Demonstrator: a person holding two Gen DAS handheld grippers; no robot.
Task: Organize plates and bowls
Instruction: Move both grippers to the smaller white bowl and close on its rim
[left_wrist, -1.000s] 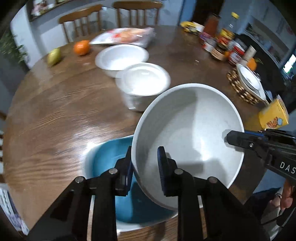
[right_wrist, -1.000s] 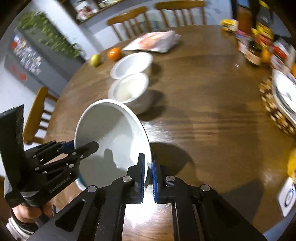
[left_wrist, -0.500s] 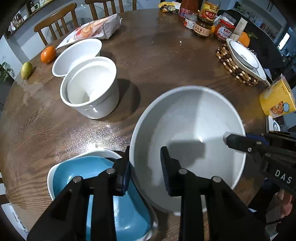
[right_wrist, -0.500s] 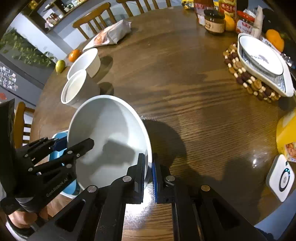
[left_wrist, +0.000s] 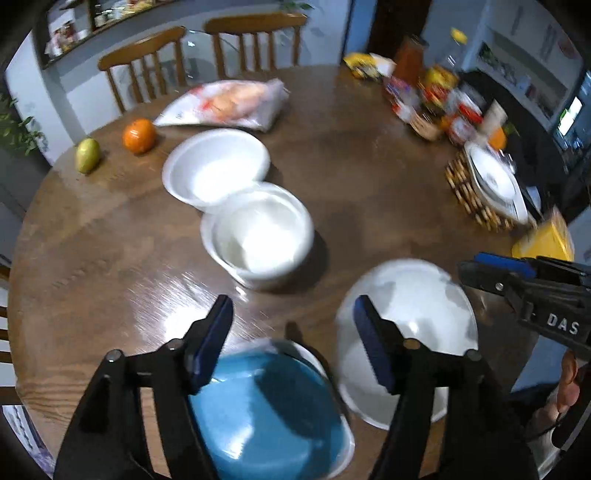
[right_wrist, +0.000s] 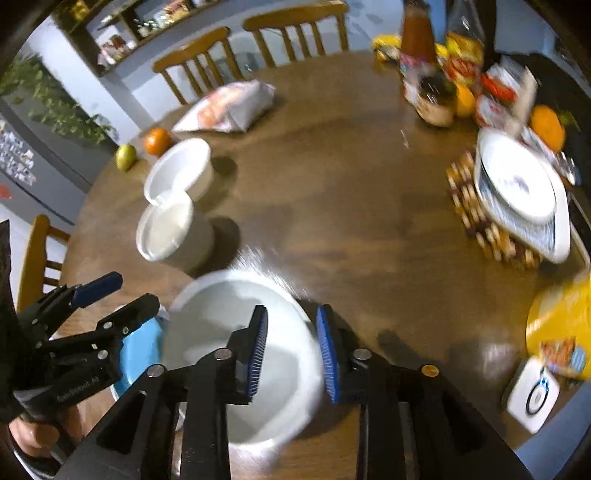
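The large white bowl (left_wrist: 410, 325) sits on the wooden table (left_wrist: 110, 236) near its front edge, just right of the blue bowl (left_wrist: 266, 410). My left gripper (left_wrist: 291, 332) hovers over the blue bowl; its jaws are opening and nothing is between them. In the right wrist view the white bowl (right_wrist: 218, 325) lies under my right gripper (right_wrist: 291, 350). Those jaws are opening too, with the bowl's right rim in the gap and the pads off it. The left gripper (right_wrist: 129, 291) shows at the left, above the blue bowl (right_wrist: 142, 350).
Two smaller white bowls (left_wrist: 218, 170) (left_wrist: 258, 236) stand mid-table. White plates (right_wrist: 517, 184) rest on a beaded trivet at the right, beside jars (right_wrist: 428, 92) and a yellow box (right_wrist: 561, 325). An orange (left_wrist: 138, 134), a pear and a food bag (left_wrist: 225, 103) lie at the far side.
Both grippers have let go of the large white bowl, which was held tilted and now lies beside the blue bowl. Both jaws have widened and the grippers have drawn back a little.
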